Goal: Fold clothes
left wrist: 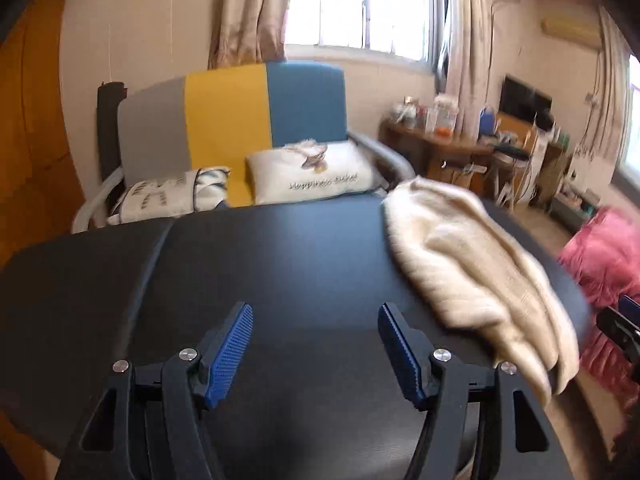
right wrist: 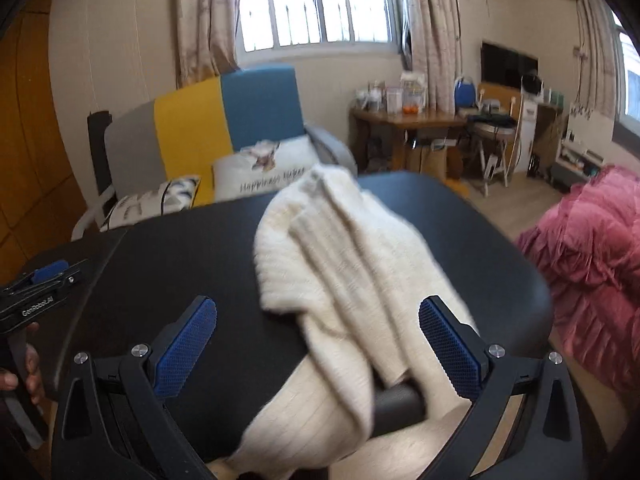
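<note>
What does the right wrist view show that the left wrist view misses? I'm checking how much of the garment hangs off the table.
Only the right wrist view shows the cream ribbed knit sweater draping over the near edge of the black table, between the open right hand-held gripper.

Only the left wrist view shows the open left hand-held gripper over bare tabletop.

Both show the sweater, table, grey-yellow-blue sofa and pink quilted bedding.

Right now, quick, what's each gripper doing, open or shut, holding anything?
Left gripper: open, holding nothing, over the bare black table.
Right gripper: open, holding nothing; the cream sweater lies between its fingers, ungripped.
</note>
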Available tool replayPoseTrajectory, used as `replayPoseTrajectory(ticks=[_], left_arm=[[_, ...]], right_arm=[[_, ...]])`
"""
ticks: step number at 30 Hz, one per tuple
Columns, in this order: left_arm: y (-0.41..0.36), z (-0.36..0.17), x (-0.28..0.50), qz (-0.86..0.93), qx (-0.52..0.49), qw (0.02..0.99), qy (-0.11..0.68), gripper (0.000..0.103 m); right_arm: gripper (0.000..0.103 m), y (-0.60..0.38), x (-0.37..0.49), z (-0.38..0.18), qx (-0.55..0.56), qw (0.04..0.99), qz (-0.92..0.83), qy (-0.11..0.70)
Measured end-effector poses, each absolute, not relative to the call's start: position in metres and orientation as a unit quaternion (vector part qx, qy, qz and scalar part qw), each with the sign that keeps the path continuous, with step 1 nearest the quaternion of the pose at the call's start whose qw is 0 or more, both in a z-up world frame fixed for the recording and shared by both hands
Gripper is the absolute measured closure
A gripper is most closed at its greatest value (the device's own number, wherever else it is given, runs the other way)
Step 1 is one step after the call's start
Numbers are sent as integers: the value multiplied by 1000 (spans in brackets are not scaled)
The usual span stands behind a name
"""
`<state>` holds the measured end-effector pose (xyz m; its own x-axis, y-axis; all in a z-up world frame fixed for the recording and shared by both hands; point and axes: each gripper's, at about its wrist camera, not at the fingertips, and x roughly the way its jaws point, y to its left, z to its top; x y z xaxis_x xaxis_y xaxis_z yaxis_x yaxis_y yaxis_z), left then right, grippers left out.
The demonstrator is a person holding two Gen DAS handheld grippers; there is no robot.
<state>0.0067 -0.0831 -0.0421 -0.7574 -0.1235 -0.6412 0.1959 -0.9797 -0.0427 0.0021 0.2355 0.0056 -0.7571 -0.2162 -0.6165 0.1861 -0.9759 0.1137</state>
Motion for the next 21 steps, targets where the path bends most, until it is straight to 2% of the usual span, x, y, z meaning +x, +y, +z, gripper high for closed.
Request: replayPoseTrajectory(ticks=[5,7,15,18,21], left_arm=[[-93,-50,19,-922,369,51,103,37],[-92,-52,23,-919,375,45,113,37],[-81,-42,37,-926,363,79,69,37],[-75,-46,27,-918,385,41,90,37],[-66,-57,11,-900,407,-32,150,37]], right_arm=[[0,206,-8,-19,408,78,-909,-34],[0,196,-3,-22,407,66,-911,-8],[0,174,16,4,343,27,-934,94],[0,178,14,7,345,39,-934,82],[0,201,3,-5,384,89,-919,-6]])
